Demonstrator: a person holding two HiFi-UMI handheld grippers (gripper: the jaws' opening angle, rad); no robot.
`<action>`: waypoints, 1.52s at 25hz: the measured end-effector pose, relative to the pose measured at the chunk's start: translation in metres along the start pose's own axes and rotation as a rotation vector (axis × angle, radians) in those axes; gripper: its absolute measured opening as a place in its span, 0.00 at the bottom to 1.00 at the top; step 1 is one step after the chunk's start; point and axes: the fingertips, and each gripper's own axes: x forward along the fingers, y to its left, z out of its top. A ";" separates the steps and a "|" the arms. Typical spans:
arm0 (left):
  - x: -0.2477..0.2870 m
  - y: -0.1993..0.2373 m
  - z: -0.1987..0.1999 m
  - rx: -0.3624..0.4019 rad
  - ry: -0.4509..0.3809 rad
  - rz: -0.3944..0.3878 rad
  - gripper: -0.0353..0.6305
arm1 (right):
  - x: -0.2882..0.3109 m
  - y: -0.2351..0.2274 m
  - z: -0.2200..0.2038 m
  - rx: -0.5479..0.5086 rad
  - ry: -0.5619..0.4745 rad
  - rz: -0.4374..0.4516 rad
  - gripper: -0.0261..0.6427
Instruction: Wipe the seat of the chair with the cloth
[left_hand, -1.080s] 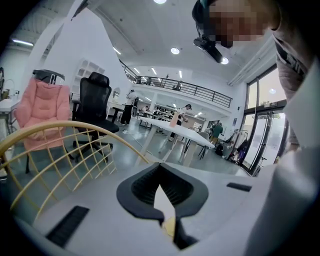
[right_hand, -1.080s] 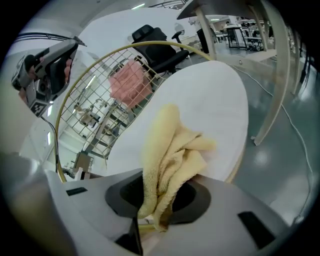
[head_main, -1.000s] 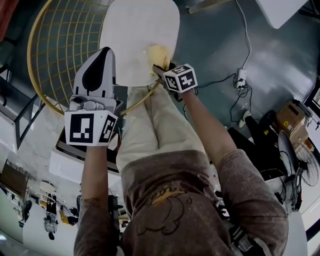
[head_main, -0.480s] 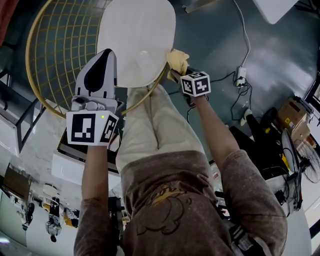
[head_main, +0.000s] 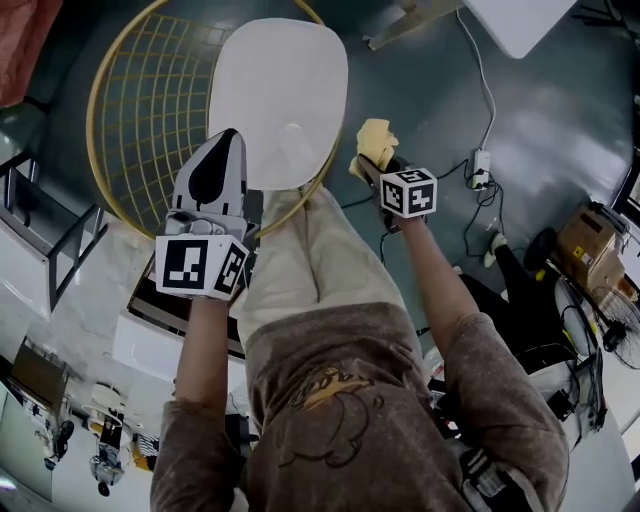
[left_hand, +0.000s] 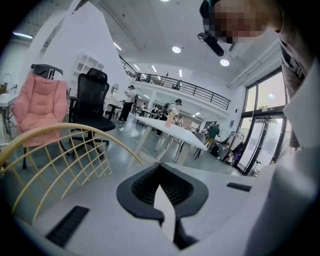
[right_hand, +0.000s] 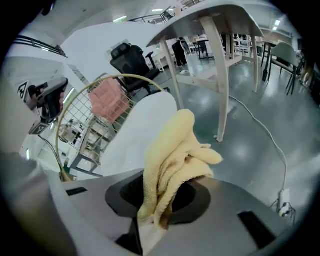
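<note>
- Since a second ago, the right gripper (head_main: 372, 163) has carried the crumpled pale-yellow terry cloth (head_main: 377, 139) off the near right edge of the white padded seat (head_main: 280, 85) of the round gold-wire chair (head_main: 140, 130). The cloth now hangs just right of the chair rim, over the dark floor
- The left gripper (head_main: 227, 142) has kept its place over the near rim, left of the seat
- We judge the cloth to be light, soft and limp. It will fold and drag under the jaws, so it is best pinched by a bunched fold, with the loose bulk left free to press flat on the seat
- The right gripper view shows what the head view cannot: the jaws of the right gripper (right_hand: 149, 222) are clenched on the lower folds of the cloth (right_hand: 172, 157), and the seat (right_hand: 142, 132) lies beyond, to the left
- Only the left gripper view shows that the jaws of the left gripper (left_hand: 165, 205) are closed together with nothing between them
- Only the head view shows that the cloth is clear of the seat
</note>
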 end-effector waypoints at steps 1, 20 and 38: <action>-0.003 -0.003 0.003 0.001 -0.001 0.002 0.07 | -0.007 0.005 0.009 -0.014 -0.024 0.009 0.21; -0.106 -0.041 0.132 0.039 -0.151 0.047 0.07 | -0.206 0.172 0.190 -0.300 -0.571 0.077 0.21; -0.172 -0.067 0.207 0.053 -0.293 0.053 0.07 | -0.336 0.282 0.249 -0.432 -0.811 0.166 0.21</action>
